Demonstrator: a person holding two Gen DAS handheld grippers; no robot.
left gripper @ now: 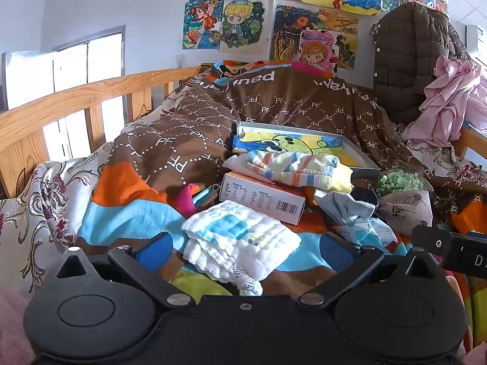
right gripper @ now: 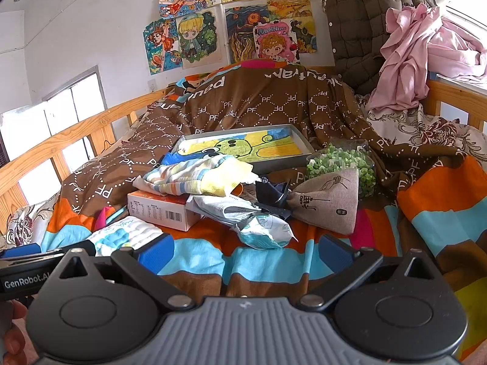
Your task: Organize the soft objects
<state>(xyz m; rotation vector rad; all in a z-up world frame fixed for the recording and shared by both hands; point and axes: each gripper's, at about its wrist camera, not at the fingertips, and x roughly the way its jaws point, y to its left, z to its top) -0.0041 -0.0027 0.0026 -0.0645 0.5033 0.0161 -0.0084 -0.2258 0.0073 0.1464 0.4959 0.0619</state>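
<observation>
A bed with a wooden rail (left gripper: 76,97) carries a brown, orange and blue patterned quilt (left gripper: 188,140), and soft items lie scattered across its middle. The left gripper (left gripper: 243,251) hovers with its jaws spread wide on either side of a folded white gauze washcloth (left gripper: 240,237), gripping nothing. The right gripper (right gripper: 243,254) is likewise wide open and empty above bare quilt.

Further in, a striped towel (left gripper: 292,167) is draped over a white and orange carton (left gripper: 261,196). Beside it lie crumpled pale cloths (right gripper: 243,216), a dark navy cloth (right gripper: 274,196) and a beige linen pouch (right gripper: 328,203) with green filling. A framed drawing (right gripper: 243,146) rests behind them.

Judging by the loose spread, with nothing stacked or grouped, the organizing looks barely begun; every soft item seemingly remains to be gathered.
</observation>
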